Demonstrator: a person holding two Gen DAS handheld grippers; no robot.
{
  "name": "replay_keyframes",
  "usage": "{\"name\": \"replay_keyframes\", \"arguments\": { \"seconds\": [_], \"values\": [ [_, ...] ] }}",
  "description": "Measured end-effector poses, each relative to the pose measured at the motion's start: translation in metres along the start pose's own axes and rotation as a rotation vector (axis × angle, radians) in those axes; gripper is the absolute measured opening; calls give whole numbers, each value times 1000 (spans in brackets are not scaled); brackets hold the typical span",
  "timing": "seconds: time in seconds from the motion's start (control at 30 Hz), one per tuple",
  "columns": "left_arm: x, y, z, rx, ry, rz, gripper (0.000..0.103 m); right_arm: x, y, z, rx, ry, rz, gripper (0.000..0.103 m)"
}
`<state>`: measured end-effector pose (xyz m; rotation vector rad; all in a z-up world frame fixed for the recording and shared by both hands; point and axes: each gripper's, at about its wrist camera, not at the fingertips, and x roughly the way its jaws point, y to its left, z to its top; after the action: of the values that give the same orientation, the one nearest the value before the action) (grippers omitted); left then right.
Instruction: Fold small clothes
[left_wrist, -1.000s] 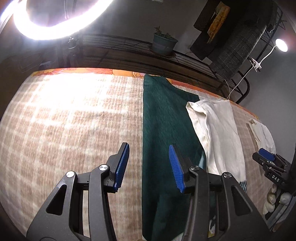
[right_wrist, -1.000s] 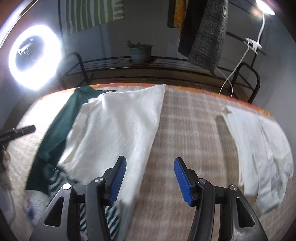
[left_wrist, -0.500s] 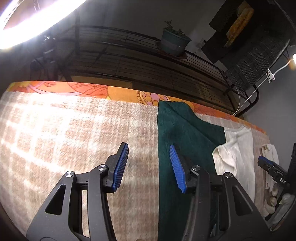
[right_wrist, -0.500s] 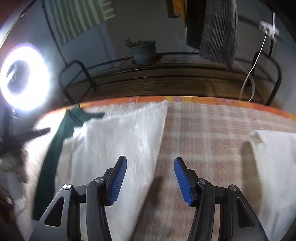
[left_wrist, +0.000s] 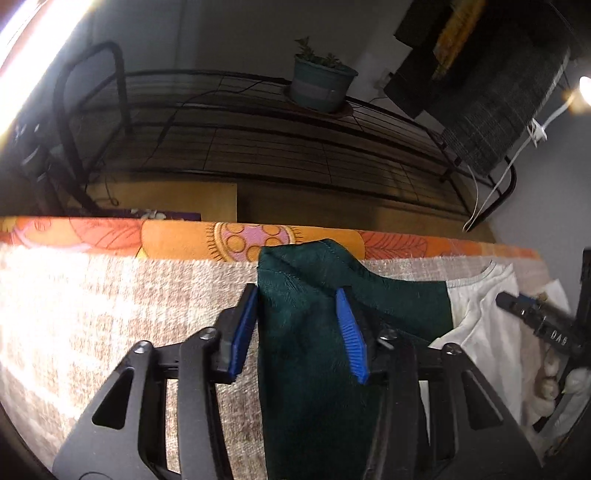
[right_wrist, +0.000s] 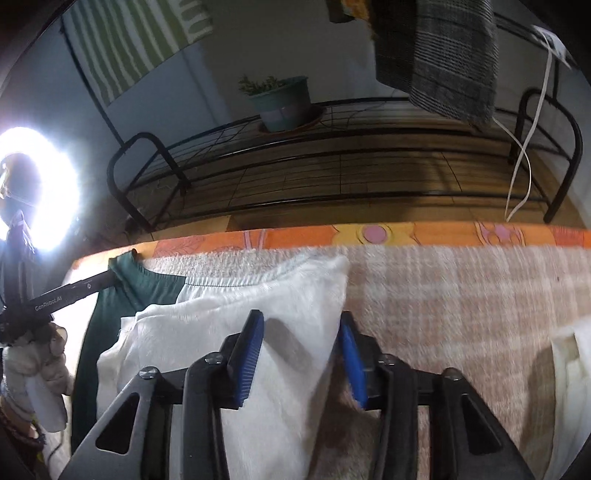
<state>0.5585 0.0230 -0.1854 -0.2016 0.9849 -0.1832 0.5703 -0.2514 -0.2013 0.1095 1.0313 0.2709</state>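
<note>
Straddling green cloth (left_wrist: 306, 343), corner rumpled

The top corner of the green garment (left_wrist: 310, 332), beside the white cloth (left_wrist: 491, 332), is being straddled by the left gripper's (left_wrist: 297, 328) parted jaws.

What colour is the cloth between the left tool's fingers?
Dark green cloth; clearest in the left wrist view.

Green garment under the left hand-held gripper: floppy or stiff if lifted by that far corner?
Likely floppy: the green garment already puckers into a ridge between the open fingers of the left hand-held gripper. It probably drapes and trails rather than holding shape. Its fuzzy nap suggests decent grip against the ribbed blue pads.
</note>
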Motion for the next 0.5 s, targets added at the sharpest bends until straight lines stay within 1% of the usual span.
{"name": "replay_keyframes", "arguments": {
  "seconds": [0.03,0.07,0.1,0.17,0.33,0.5],
  "values": [
    [2,-4,0,25,-1,23,17,1,3,0,-12,3,2,21],
    [2,-6,-1,36,-3,34,4,1,5,1,-24,4,-1,12],
    [3,-7,-1,39,-2,25,4,0,8,1,-40,-2,-9,4],
    [0,-7,-1,37,-13,20,1,-5,11,1,-54,-14,-3,0],
    [-20,-11,-3,62,-67,11,1,-30,20,0,-87,-69,23,0],
    [-57,-14,-14,73,-107,-19,1,-63,27,-4,-98,-109,50,0]
  ]
}}
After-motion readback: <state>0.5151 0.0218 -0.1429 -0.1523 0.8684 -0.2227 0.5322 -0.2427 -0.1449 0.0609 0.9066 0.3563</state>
